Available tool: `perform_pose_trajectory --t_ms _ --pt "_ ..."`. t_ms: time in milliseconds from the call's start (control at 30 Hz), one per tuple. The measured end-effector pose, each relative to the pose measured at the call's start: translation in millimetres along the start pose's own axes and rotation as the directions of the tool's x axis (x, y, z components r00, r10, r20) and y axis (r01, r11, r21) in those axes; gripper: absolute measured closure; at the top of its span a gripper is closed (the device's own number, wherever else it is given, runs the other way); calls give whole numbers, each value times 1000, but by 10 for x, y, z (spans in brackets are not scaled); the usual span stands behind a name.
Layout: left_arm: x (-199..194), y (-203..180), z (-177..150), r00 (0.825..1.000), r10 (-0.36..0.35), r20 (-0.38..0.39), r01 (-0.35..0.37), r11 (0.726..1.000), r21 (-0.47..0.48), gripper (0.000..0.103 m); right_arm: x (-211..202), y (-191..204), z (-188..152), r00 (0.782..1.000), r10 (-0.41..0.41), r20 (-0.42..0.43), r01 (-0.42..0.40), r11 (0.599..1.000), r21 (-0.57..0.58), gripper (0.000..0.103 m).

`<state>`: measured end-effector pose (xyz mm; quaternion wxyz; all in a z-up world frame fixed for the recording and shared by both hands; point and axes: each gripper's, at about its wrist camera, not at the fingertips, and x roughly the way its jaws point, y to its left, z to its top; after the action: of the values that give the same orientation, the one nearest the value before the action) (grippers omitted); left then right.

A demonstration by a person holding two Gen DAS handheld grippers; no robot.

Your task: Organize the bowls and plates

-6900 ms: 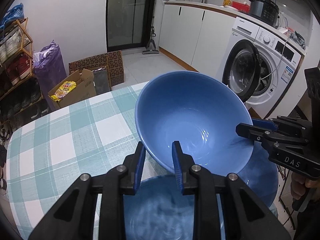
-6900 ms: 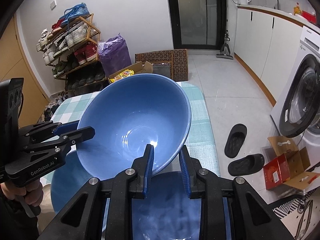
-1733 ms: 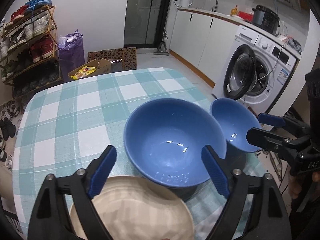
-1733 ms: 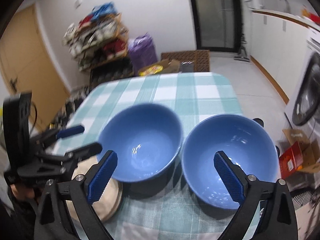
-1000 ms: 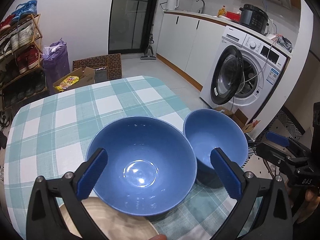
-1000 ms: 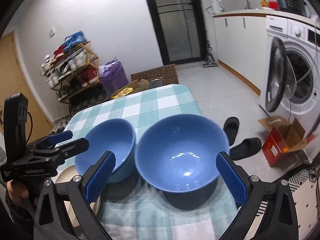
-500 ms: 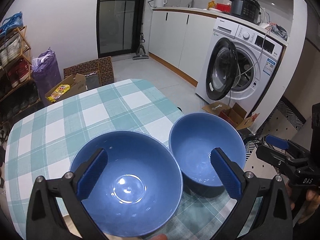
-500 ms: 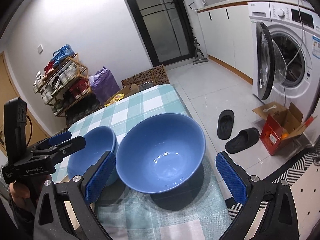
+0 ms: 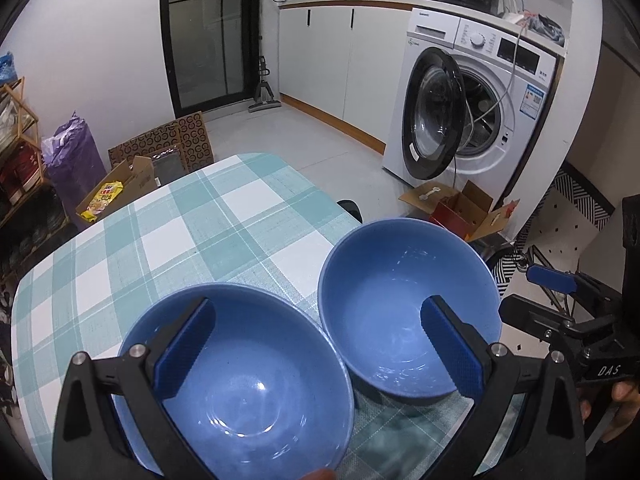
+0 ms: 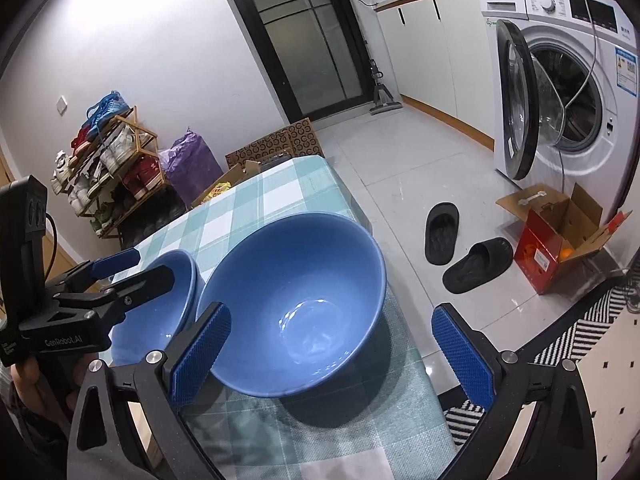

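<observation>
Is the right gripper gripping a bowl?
No, the right gripper is wide open, its pads apart on either side of the bowl, which sits on the table.

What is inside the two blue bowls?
Nothing: the left blue bowl and the right blue bowl show only shiny bare bottoms. What lies under them on the checked tablecloth is covered.

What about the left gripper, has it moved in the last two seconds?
Yes. The left gripper swung right, toward the washing machine.
</observation>
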<state>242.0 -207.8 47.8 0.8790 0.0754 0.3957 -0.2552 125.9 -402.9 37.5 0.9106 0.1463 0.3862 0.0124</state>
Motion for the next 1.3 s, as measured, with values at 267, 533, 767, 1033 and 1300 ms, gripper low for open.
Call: perform_pose_trajectory --t_ms 267,533,767,1033,1300 --pt "188 -117 99 1000 6 -29 -5 999 45 0 84 -86 -12 1000 17 -22 -16 999 43 1" --pt "312 -134 144 999 -17 -50 20 998 61 8 226 -51 -66 998 33 -55 -31 999 33 1" --pt "445 -169 176 997 -24 -79 32 994 102 40 323 -81 -106 997 50 -66 -48 998 39 1" --pt "583 -184 196 992 -42 -117 54 993 101 44 401 -32 -146 994 65 -85 -63 998 21 17" --pt "706 -242 192 987 -35 -160 53 992 111 45 459 -19 -170 991 75 -108 -73 997 23 30"
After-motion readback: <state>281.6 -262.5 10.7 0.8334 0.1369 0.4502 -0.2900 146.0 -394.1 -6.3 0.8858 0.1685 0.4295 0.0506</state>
